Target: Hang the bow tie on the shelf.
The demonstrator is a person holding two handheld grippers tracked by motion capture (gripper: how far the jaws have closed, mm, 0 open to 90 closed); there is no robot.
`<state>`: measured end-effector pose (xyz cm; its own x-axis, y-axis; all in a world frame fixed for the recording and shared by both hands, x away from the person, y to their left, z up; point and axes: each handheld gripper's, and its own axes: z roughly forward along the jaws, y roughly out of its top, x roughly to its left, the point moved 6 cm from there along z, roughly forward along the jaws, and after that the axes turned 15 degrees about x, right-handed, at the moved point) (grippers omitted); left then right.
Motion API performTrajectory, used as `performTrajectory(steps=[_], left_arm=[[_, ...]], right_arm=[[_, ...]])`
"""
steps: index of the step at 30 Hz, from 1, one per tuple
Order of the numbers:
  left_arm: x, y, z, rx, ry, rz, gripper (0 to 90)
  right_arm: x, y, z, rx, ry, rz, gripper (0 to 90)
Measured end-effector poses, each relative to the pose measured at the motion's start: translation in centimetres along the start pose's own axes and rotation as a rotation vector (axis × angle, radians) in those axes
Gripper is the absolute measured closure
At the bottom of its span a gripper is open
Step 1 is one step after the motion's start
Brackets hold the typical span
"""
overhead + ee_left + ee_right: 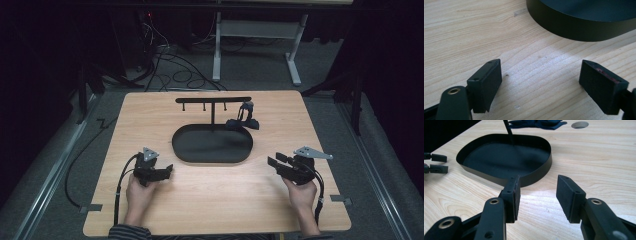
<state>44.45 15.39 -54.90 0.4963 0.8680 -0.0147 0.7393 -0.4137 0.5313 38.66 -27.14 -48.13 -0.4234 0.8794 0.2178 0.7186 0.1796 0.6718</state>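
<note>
A black oval tray (180, 150) lies mid-table, and a black T-shaped rack (213, 100) with small hooks rises from its far side. A dark blue bundled object (243, 120) rests just right of the rack, partly propped up; I cannot tell what it is. My left gripper (168, 170) sits on the wood left of the tray. It is open with nothing between its jaws (540, 63), and the tray wall (574, 27) is just ahead. My right gripper (273, 161) is open and empty (538, 180) right of the tray (536, 173), pointing at it.
The wooden table (210, 200) has a round hole (579, 124) at its far side beyond the dark object (536, 123). Cables trail from both grippers toward the near edge. A white desk frame (255, 30) and floor cables lie beyond the table.
</note>
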Motion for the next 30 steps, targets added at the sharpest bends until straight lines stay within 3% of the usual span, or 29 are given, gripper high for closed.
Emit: performTrajectory(steps=[20, 30], left_arm=[[0.0, 0.0, 0.0, 0.001, -0.001, 0.001, 18.8], [0.0, 0.0, 0.0, 0.0, 0.0, 0.0, 18.8]], right_arm=[[0.1, -1.8, 4.5, 0.098, -0.061, -0.025, 53.8], [0.6, -2.3, 6.5, 0.181, -0.171, -0.111, 48.6]])
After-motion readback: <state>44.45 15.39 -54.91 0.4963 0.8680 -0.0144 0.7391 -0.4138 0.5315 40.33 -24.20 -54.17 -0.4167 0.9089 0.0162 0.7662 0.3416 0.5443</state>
